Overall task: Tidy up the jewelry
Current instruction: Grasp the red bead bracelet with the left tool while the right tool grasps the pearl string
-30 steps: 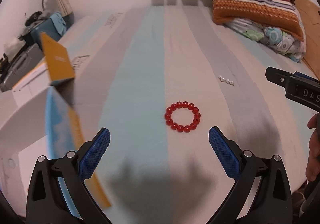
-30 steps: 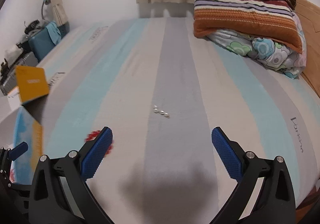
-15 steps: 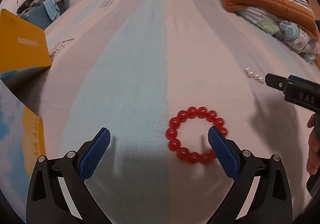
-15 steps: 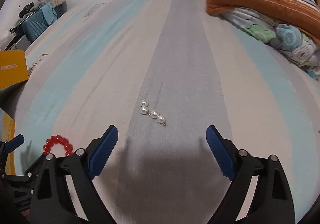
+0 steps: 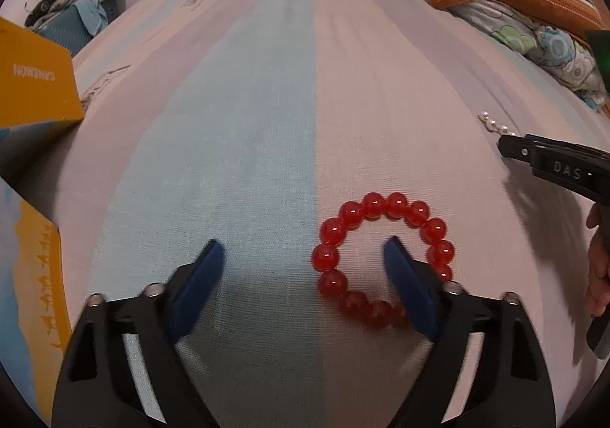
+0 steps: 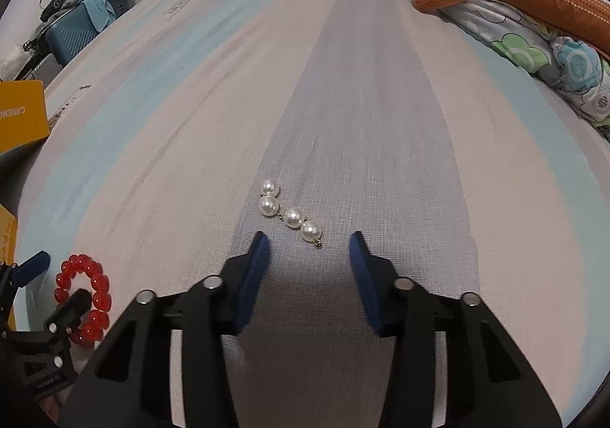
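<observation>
- Jaws of both tools have narrowed and come down within the last second: the left gripper [image 5: 303,271] is half open, its right finger now inside the red bead bracelet [image 5: 383,260].
- Jaws of the right gripper [image 6: 309,256] stand narrower, empty, just short of the pearl piece [image 6: 290,213].
- Both pieces lie on the striped bed [image 6: 373,92]; I judge both grasps are about to begin.
- Yellow box [image 5: 32,84] waits far left.

A red bead bracelet [image 5: 383,259] lies flat as a closed ring on the striped bedsheet [image 5: 267,123], on a pale stripe. A short strand of four white pearls [image 6: 291,215] lies kinked on the sheet's grey stripe, well apart from the bracelet.
</observation>
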`<move>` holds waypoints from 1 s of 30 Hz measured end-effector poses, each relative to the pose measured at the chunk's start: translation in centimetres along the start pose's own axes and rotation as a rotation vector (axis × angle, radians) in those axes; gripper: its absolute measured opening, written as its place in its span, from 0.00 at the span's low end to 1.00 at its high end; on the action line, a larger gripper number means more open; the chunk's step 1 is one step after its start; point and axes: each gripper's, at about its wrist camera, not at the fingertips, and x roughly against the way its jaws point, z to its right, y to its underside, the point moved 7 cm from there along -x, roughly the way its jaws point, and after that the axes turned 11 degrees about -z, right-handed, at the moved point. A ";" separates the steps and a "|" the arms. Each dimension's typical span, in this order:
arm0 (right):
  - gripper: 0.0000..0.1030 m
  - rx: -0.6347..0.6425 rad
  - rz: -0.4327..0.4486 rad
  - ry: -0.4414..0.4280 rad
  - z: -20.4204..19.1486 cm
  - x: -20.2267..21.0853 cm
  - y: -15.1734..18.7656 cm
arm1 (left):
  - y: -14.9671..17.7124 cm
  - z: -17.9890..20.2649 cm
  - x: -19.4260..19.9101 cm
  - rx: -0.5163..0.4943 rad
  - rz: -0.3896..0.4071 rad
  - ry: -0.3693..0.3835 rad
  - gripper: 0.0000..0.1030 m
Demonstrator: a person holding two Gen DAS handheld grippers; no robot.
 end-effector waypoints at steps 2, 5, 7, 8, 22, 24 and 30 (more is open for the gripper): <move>0.29 -0.002 -0.003 -0.007 0.0 -0.1 0.2 | 0.0 0.2 0.1 -0.008 -0.001 0.007 0.65; 0.18 0.012 -0.005 -0.002 -0.2 0.0 0.2 | 0.0 0.2 0.3 -0.001 -0.006 0.017 0.48; 0.15 0.015 -0.005 -0.001 -0.3 0.0 0.3 | -0.1 -0.1 0.4 0.007 -0.013 0.026 0.35; 0.13 0.014 -0.006 -0.004 -0.3 0.0 0.3 | -0.1 -0.1 0.4 0.009 -0.016 0.034 0.28; 0.03 0.009 0.040 -0.033 -0.9 2.3 -0.1 | -0.4 -0.7 1.6 0.041 -0.021 0.079 0.14; 0.03 0.010 0.052 -0.036 -1.0 2.9 -0.2 | -0.5 -0.7 2.0 0.040 -0.014 0.079 0.13; 0.03 0.011 0.076 -0.046 -1.2 4.3 -0.5 | -0.7 -0.7 3.0 0.042 0.000 0.084 0.12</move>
